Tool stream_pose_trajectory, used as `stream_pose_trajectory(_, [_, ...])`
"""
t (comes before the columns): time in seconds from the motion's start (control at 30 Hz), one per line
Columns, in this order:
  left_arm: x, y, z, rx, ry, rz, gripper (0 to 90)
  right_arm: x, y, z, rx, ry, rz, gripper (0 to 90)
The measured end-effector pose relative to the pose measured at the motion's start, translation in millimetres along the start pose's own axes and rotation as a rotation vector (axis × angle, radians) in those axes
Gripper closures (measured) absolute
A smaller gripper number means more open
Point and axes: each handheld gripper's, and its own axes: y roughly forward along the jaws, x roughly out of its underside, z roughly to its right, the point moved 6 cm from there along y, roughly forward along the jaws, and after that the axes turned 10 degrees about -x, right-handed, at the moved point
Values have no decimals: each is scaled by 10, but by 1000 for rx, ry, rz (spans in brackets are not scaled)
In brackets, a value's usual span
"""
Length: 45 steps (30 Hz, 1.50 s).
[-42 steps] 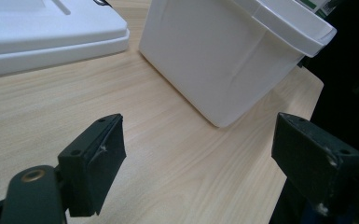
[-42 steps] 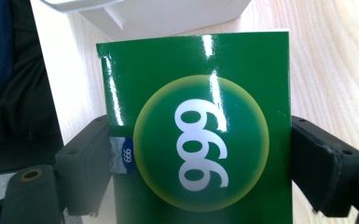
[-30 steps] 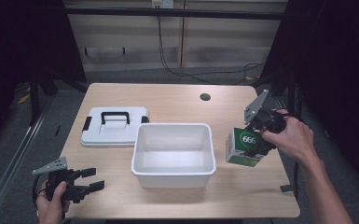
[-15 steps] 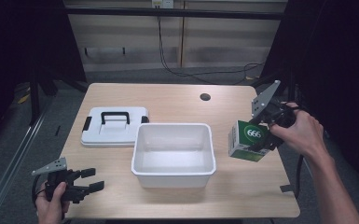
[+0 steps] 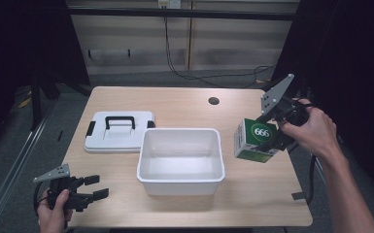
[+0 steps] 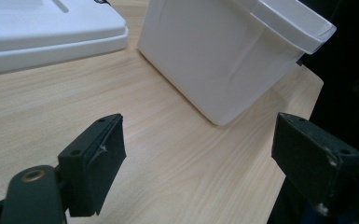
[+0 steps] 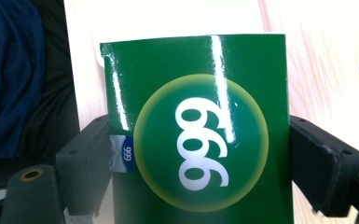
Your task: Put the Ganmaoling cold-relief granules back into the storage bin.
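Green box (image 5: 255, 141) now lifted leftward toward white bin (image 5: 180, 160), clamped in right gripper (image 5: 276, 138) fingers; left gripper (image 5: 85, 188) fingers wide.

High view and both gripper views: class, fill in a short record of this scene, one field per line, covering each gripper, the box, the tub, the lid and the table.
right gripper: shut on the green box, held above the table's right side
green box: white and green, round label with digits, clamped between both jaws
left gripper: open, nothing between its jaws, low at the front left corner
white tub: open, nothing visible inside, mid-table
white lid: flat, black handle up, left of and behind the tub
table: light wood, small round hole near the back
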Motion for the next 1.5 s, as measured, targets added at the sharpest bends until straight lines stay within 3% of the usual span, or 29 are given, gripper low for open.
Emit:
stream_pose_trajectory(0.13, [0,3,4,1,-1,-2,174,-101,25,-4,3,-14,20,157])
stream_pose_trajectory(0.6, [-6,2,11,3,0,4,174,-579,253,42,-42,-90,-1,159])
stream_pose_trajectory(1.5, [0,0,6,5,1,-1,174,-988,564,70,-72,-117,-63,159])
